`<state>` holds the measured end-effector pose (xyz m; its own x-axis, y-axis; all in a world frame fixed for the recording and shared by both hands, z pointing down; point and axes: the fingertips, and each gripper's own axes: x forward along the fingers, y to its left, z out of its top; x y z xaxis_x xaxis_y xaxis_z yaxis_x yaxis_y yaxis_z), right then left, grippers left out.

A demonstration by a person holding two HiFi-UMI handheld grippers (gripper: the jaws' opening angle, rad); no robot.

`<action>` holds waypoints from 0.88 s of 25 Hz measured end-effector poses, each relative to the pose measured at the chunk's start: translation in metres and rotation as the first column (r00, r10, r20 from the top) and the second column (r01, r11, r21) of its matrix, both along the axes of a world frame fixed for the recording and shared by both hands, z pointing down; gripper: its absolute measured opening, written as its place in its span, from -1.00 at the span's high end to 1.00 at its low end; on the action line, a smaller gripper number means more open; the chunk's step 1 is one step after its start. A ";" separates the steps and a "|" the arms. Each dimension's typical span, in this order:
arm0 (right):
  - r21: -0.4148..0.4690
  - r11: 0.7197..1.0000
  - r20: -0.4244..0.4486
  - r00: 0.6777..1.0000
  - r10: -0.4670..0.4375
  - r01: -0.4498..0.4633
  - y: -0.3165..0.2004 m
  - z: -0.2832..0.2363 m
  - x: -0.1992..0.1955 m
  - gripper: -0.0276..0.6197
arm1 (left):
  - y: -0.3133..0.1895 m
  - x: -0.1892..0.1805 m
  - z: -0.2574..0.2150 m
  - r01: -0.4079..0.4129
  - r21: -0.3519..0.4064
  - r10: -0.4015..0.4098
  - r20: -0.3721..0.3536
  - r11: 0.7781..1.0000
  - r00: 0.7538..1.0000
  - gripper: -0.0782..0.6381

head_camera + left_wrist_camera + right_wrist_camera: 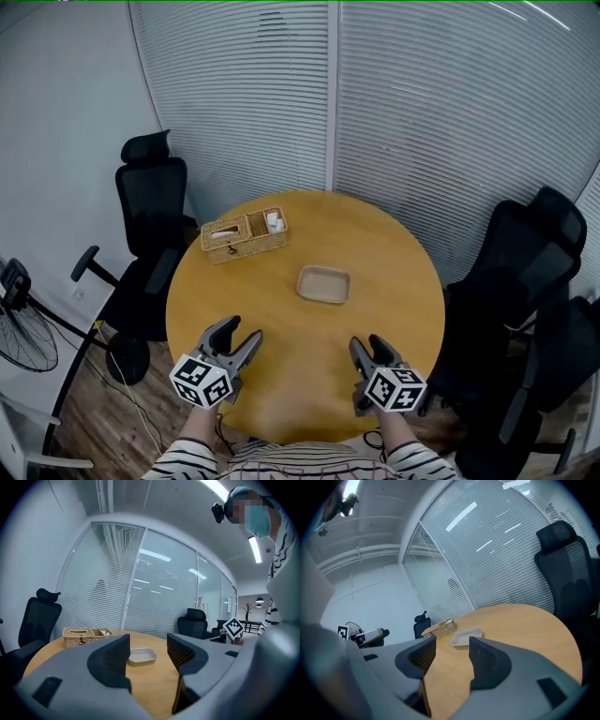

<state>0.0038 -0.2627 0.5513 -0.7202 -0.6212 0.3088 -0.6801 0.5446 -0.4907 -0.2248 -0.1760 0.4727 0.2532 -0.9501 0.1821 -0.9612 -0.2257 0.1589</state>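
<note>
- Closest to the lens: striped sleeves (187, 461) and the left gripper (242, 329), short of the tray (323, 284) and to its left, jaws spread wide, nothing between them.
- On the tray's near right: right gripper (367, 342), likewise released and empty, well apart from the tray.
- Lying flat and empty near the middle of the round wooden table (403, 272): the shallow beige tray itself, touched by neither gripper, framed in the gap between the jaws in both gripper views.
- Beyond the tray and to its left: wicker basket (244, 234), two compartments, contents too small to tell.
- Flanking the tray at a distance: black office chairs (150, 202) on both sides, with a floor fan (23, 328) farther off to the left.
- Likely trouble, judged from this pose: low wall and seemingly light build, so easily shoved across the smooth wood by a jaw meeting it side-on.
- Also at risk: a pinch on the thin lip alone, enough to tip or flip the tray.
- Further hazard: both grippers closing on the tray from its near side, cubes or jaws knocking together.
- Little threat to the basket, well apart from the tray.
</note>
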 end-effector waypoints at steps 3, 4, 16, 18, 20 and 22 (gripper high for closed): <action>0.002 0.999 -0.009 0.999 0.051 -0.051 -0.012 0.000 -0.007 0.23 | -0.025 -0.011 0.005 -0.052 -0.027 0.052 0.006 0.998 0.999 0.12; 0.003 0.998 -0.014 0.998 0.068 -0.068 -0.017 0.001 -0.008 0.23 | -0.033 -0.013 0.007 -0.072 -0.037 0.072 0.006 0.997 0.997 0.12; 0.040 0.983 -0.073 0.980 0.184 -0.182 -0.076 0.022 -0.047 0.23 | -0.138 -0.024 0.054 -0.248 -0.104 0.250 0.007 0.963 0.968 0.12; 0.043 0.981 -0.092 0.977 0.192 -0.189 -0.085 0.030 -0.054 0.23 | -0.151 -0.028 0.065 -0.254 -0.106 0.256 0.011 0.962 0.967 0.12; 0.042 0.979 -0.104 0.974 0.204 -0.200 -0.095 0.038 -0.059 0.23 | -0.165 -0.033 0.077 -0.259 -0.108 0.262 0.013 0.960 0.965 0.12; 0.044 0.977 -0.117 0.970 0.214 -0.211 -0.106 0.046 -0.064 0.23 | -0.180 -0.037 0.091 -0.271 -0.117 0.274 0.007 0.955 0.962 0.12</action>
